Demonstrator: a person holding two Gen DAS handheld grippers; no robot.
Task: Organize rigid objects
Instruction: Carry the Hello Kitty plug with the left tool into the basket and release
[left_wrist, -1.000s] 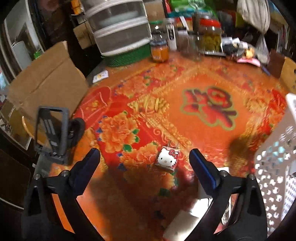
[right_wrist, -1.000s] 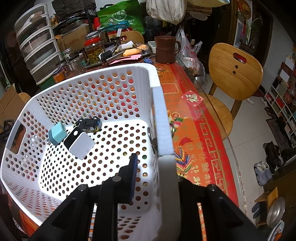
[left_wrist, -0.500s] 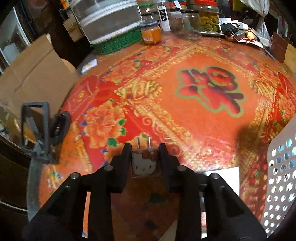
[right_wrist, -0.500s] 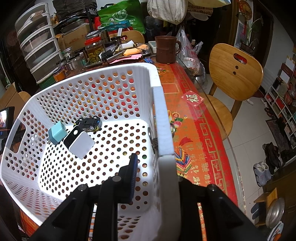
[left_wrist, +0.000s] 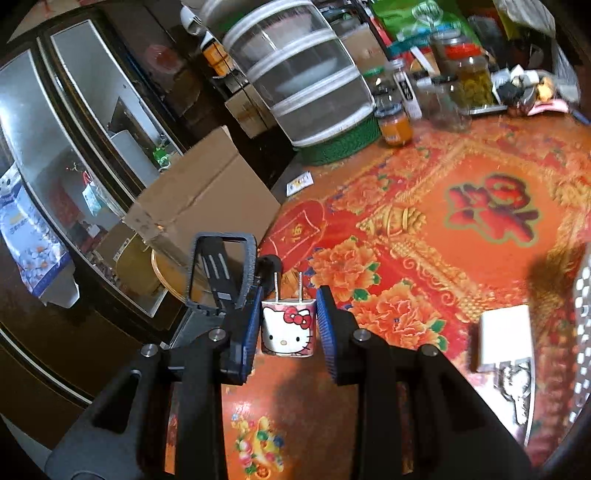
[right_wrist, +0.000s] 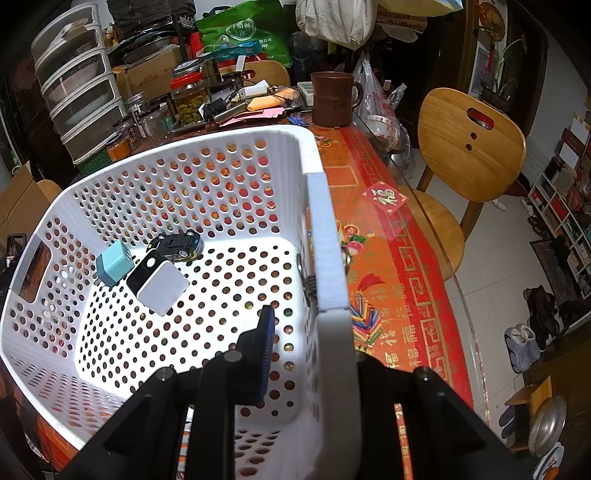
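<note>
The Hello Kitty charger (left_wrist: 288, 329) sits clamped between the blue pads of the left tongs (left_wrist: 289, 330), its two metal prongs pointing up toward twelve o'clock and its printed face turned to the camera. It hangs clear of the red floral desk (left_wrist: 424, 236) — the left tongs are clenched on it, one pad pressing each side. At three o'clock from the charger a white power adapter (left_wrist: 504, 338) lies flat on the desk, just beside the perforated wall of the white basket (right_wrist: 229, 177). At ten o'clock, past the desk's edge, stands a black phone holder (left_wrist: 220, 275), and behind it a cardboard box (left_wrist: 207, 199).

The right tongs (right_wrist: 306, 350) are clenched on the basket's near rim, one blue pad inside the wall, the other finger hidden outside it. Inside the basket, toward ten o'clock, lie a light-blue charger (right_wrist: 112, 263), a black-and-white adapter (right_wrist: 157, 282) touching it, and a black toy car (right_wrist: 176, 243) just behind.
</note>
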